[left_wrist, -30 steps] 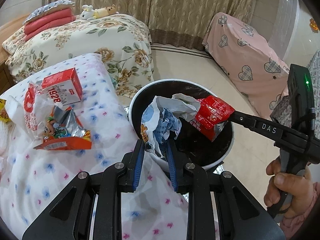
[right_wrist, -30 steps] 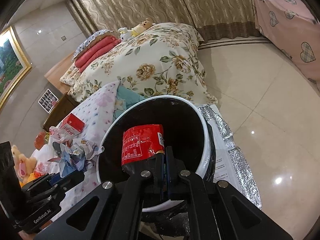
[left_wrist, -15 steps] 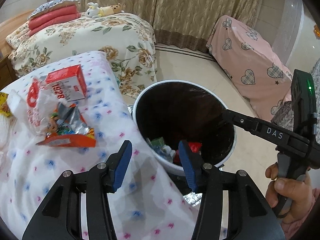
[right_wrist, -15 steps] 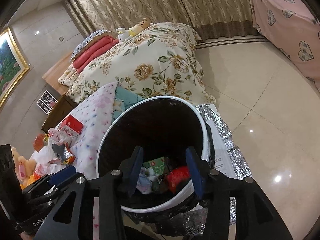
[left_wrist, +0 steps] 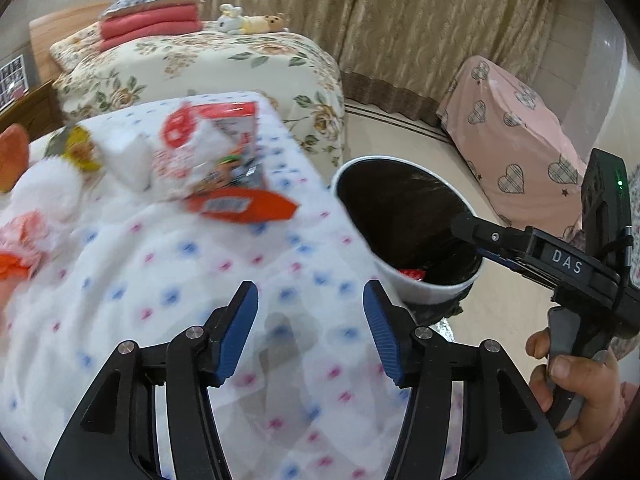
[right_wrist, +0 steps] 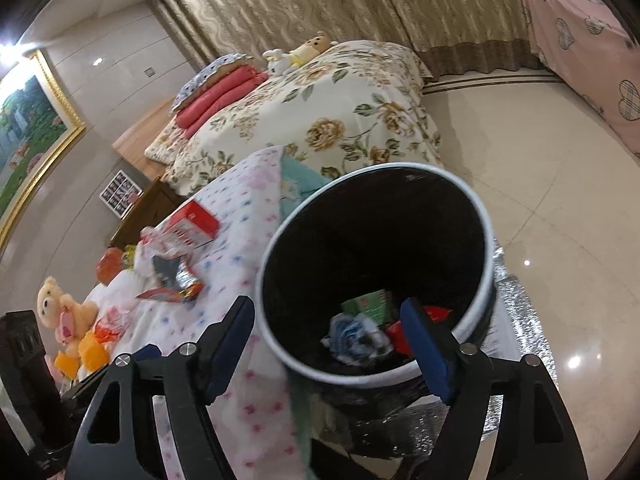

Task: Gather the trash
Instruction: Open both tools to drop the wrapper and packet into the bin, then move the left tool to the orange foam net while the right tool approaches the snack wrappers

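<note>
A white-rimmed bin with a black liner (right_wrist: pixel 486 240) (left_wrist: pixel 420 296) stands beside the dotted bed cover (left_wrist: pixel 180 280). In it lie a crumpled blue-white wrapper (right_wrist: pixel 356 336), a green box (right_wrist: pixel 368 304) and a red packet (right_wrist: pixel 438 314) (left_wrist: pixel 412 274). My right gripper (right_wrist: pixel 330 340) hovers over the bin's near rim, jaws opening, nothing between them. My left gripper (left_wrist: pixel 310 332) is over the bed cover, jaws opening and empty. Ahead of it lies a trash pile: an orange wrapper (left_wrist: pixel 244 208), a red-white carton (left_wrist: pixel 208 120) (right_wrist: pixel 192 228) and crumpled packets (left_wrist: pixel 228 168).
A floral bed (left_wrist: pixel 224 64) with red folded blankets (left_wrist: pixel 152 24) is behind. A pink heart-patterned cover (left_wrist: pixel 516 152) drapes furniture at right. Plush toys (right_wrist: pixel 60 312) sit at the bed cover's left end. Silver foil (right_wrist: pixel 516 320) lies on the tiled floor by the bin. A hand (left_wrist: pixel 576 376) holds the right gripper.
Both grippers let go: the blue-white wrapper and the red packet dropped into the bin. The left gripper then swung left over the bed cover; both sets of jaws widened.
</note>
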